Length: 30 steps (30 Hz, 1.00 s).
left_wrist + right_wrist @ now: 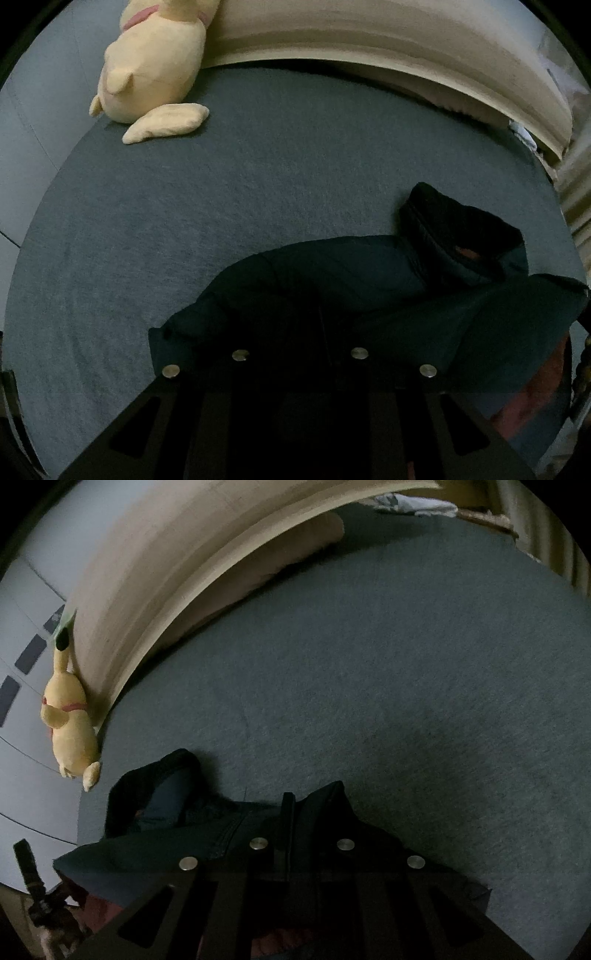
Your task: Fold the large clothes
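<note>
A dark padded jacket (332, 280) lies bunched at the near edge of a bed with a grey sheet (258, 184). Its black hood (461, 236) points toward the headboard. My left gripper (325, 325) is buried in the jacket's dark cloth, which gathers up around its barely visible fingers. In the right wrist view the same jacket (166, 849) hangs over the bed's edge, with the hood (155, 786) at the left. My right gripper (288, 797) is shut, its two fingers pressed together on a fold of the jacket.
A yellow plush toy (155, 66) (70, 731) sits at the bed's far corner against the beige headboard (406, 40) (147, 572). A white cloth (417, 504) lies at the other far corner. The grey sheet (406, 701) stretches wide beyond the jacket.
</note>
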{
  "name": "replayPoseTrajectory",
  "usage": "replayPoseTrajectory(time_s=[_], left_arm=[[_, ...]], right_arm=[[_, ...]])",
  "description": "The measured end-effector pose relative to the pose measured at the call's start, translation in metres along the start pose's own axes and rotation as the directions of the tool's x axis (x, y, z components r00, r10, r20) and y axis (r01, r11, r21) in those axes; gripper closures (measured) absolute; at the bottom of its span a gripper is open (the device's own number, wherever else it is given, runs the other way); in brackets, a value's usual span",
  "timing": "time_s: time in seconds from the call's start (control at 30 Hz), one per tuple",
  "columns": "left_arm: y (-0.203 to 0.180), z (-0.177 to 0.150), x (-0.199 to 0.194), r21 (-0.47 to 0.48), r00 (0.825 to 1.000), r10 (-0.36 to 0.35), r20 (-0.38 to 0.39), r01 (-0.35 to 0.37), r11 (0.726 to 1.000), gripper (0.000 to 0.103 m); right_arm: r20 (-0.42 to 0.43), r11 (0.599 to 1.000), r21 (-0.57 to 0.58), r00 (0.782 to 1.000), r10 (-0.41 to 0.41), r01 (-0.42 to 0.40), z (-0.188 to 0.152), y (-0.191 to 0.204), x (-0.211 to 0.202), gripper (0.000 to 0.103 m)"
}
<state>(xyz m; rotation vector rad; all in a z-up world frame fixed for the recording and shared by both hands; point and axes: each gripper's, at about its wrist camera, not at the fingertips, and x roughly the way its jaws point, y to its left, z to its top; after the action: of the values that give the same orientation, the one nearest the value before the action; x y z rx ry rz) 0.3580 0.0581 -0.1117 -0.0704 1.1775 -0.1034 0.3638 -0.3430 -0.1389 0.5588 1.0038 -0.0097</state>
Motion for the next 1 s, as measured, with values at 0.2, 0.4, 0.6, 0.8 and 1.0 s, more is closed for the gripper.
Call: replayPoseTrajectory(time_s=[0.2,0.4,0.6,0.8,1.0], left_arm=[[0.015,0.012,-0.008,-0.114,0.992,-0.121,-0.047,0.115,0.987,0.066],[0.040,0.025,-0.030,-0.314,0.927,-0.376,0.003,0.357,0.879,0.033],[0.079,0.035,-0.061,-0.498,0.812,-0.551,0.193,0.565,0.658,0.025],[0.072,0.029,-0.095,-0.206,0.900,-0.335,0.279,0.397,0.894,0.025],[0.052,0.019,-0.033,-0.066,0.962,-0.244,0.122,0.253,0.965,0.025]], right_arm=[[0.014,0.988,0.107,0.994,0.111,-0.112,0.008,-0.010,-0.013,0.059],[0.119,0.946,0.167,0.959,0.259,-0.276,0.019,-0.009,-0.047,0.025],[0.228,0.930,0.143,0.926,0.302,-0.339,0.022,-0.016,-0.087,0.025],[0.265,0.968,-0.004,0.934,0.241,-0.249,0.017,-0.021,-0.106,0.025],[0.113,0.989,-0.044,0.983,0.144,-0.139,0.005,-0.046,-0.050,0.025]])
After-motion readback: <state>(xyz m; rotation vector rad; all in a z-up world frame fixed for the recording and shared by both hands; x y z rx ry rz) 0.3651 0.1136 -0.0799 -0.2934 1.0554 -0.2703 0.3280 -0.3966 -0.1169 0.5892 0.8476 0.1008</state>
